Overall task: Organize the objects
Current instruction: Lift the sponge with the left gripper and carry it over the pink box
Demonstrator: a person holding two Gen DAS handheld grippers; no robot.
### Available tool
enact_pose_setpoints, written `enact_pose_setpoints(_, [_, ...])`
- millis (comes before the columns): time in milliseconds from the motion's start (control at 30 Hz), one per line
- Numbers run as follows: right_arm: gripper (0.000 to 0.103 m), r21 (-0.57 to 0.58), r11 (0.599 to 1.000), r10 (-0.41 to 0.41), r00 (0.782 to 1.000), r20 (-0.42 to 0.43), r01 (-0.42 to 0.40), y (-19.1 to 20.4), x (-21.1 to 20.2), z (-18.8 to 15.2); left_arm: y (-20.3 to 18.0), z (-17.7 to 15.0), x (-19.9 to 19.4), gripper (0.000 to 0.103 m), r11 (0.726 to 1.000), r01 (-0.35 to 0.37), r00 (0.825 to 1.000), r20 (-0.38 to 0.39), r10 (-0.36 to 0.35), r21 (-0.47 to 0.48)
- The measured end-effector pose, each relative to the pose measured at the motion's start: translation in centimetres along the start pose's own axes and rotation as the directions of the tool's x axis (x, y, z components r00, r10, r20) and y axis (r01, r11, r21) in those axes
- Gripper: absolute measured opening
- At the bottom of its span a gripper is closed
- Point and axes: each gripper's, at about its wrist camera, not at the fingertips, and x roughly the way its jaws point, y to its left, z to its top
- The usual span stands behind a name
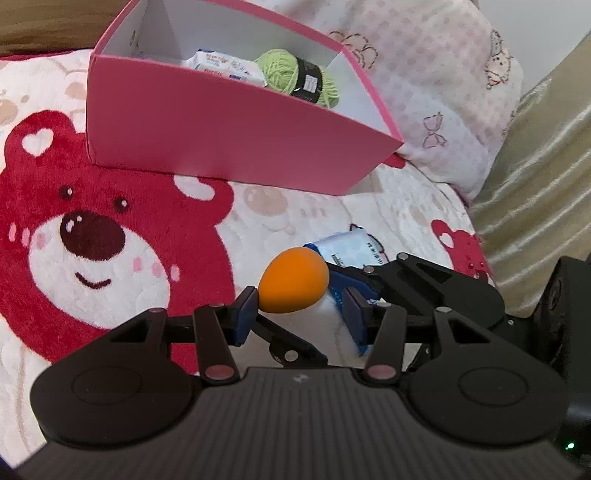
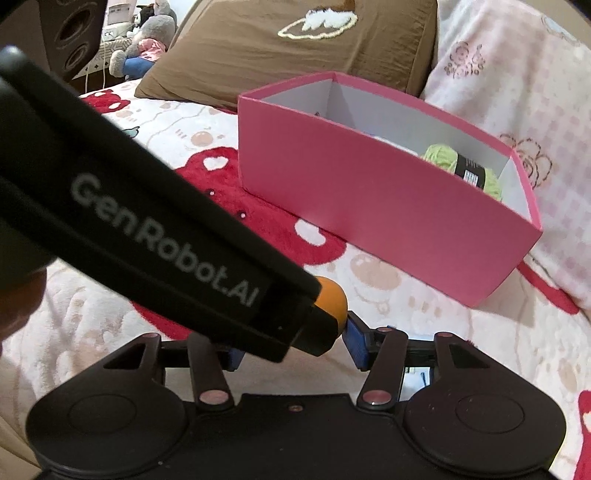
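An orange egg-shaped sponge [image 1: 293, 281] lies on the bear blanket between the pads of my left gripper [image 1: 300, 314], whose jaws stand open around it. The right gripper [image 1: 364, 280] shows behind it, over a white and blue tissue packet [image 1: 349, 248]. In the right wrist view the sponge [image 2: 332, 297] peeks out from behind the left gripper's black body [image 2: 155, 236]; my right gripper [image 2: 295, 347] is open. The pink box [image 1: 221, 129] stands beyond, holding green yarn [image 1: 295, 75] and a tissue pack [image 1: 225, 66].
A pink-patterned pillow [image 1: 436, 81] lies right of the box, a brown pillow [image 2: 295, 40] behind it. A beige curtain [image 1: 539, 192] hangs at the bed's right edge. Plush toys [image 2: 144, 40] and a speaker [image 2: 74, 33] stand beyond the bed.
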Motion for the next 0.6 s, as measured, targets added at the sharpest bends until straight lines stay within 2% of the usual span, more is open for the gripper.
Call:
enact_pose_setpoints(200, [0.059,-0.025,1.0,-0.005,1.0,0.029,0.005,0.3,-1.2,-0.4,-0.2,0.3,-0.6,0.049,1.0,0.004,1.0,0.012,-0.005,0.024])
enact_pose_setpoints(367, [0.066,-0.035,0.999,0.003,0.999,0.049,-0.001,0.5,-1.7,-0.2,-0.8,0.4,-1.3,0.053,1.0,0.006,1.0,-0.002,-0.006,0.026])
enact_pose_setpoints(600, [0.067,-0.058,0.998,0.008,0.996,0.09,-0.003,1.9,-3.5,0.5,-1.6,0.8,-2.8,0.053,0.999,-0.016,1.0,0.001,0.016,0.028])
